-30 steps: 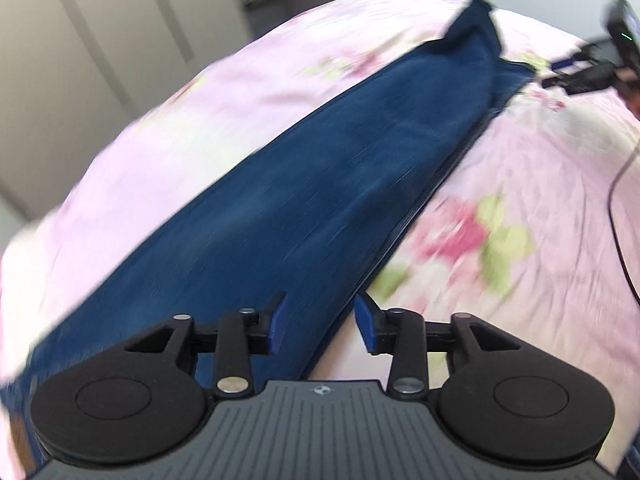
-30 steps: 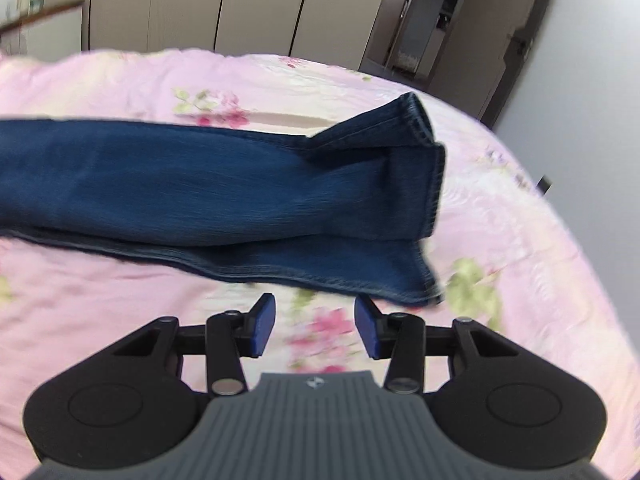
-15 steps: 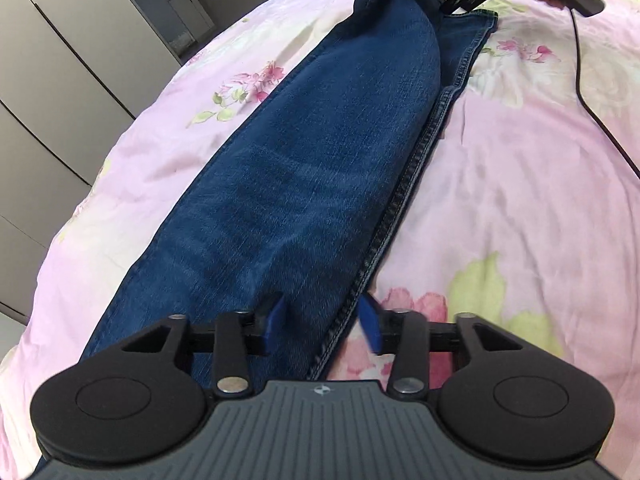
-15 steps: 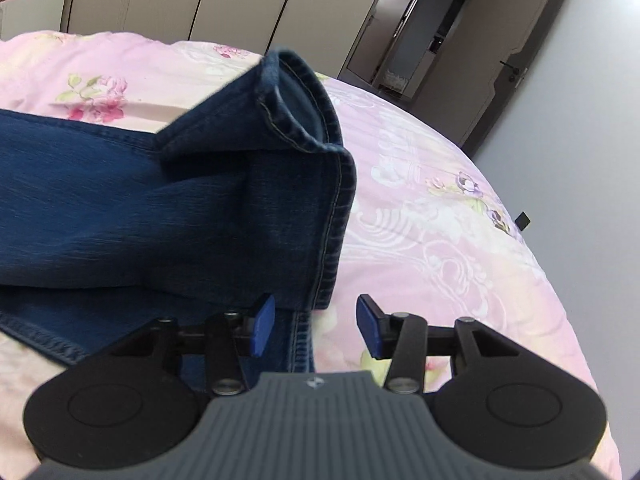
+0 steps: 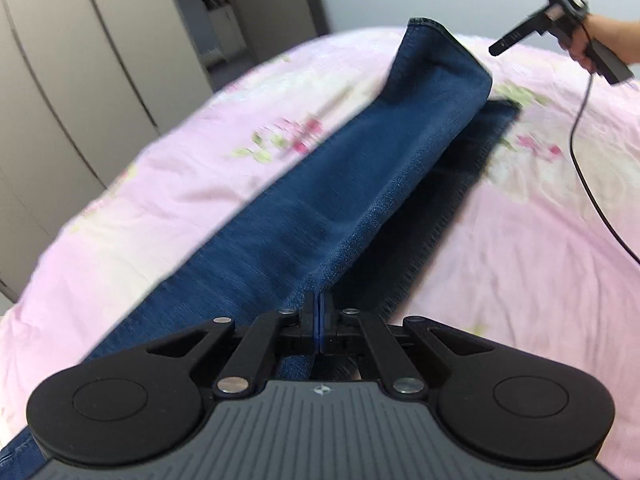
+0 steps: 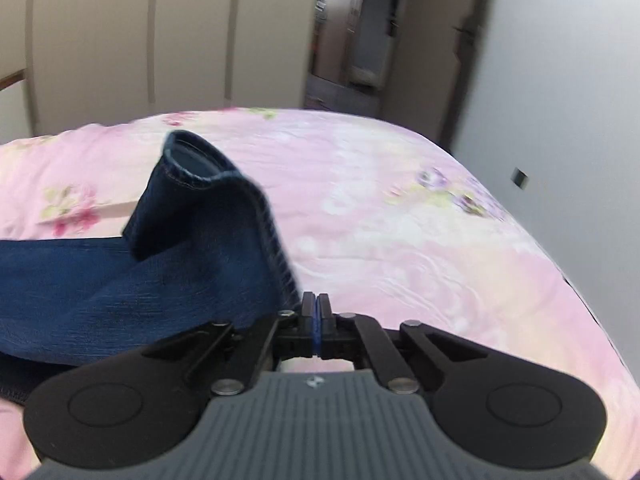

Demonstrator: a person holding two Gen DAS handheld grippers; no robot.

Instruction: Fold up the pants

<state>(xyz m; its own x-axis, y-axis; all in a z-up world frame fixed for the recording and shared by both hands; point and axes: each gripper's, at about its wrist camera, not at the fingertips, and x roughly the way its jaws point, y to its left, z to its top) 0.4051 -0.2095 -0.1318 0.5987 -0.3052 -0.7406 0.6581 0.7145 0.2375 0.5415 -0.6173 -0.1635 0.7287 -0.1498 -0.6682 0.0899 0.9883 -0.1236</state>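
Right now both grippers are pinching denim. Left hand-held gripper [image 5: 319, 312]: jaws have just been closing and are pressed together on the folded edge of the pants [image 5: 352, 200], near the side seam, w/ the upper layer lifted off the lower one. Right hand-held gripper [image 6: 315, 316]: jaws have likewise just closed, clamped on the hem edge at the leg end of the pants [image 6: 160, 264]; the cuff stands up above the bed [image 6: 400, 240]. In the left wrist view the right hand-held gripper [image 5: 496, 50] shows far off, top right, gripped by a hand [image 5: 580, 44], cable [image 5: 580, 168] trailing over the bed [image 5: 540, 260]. Pants lie lengthwise across the pink floral cover. Wardrobe doors [image 6: 120, 40] stand behind; both views are a bit blurred.
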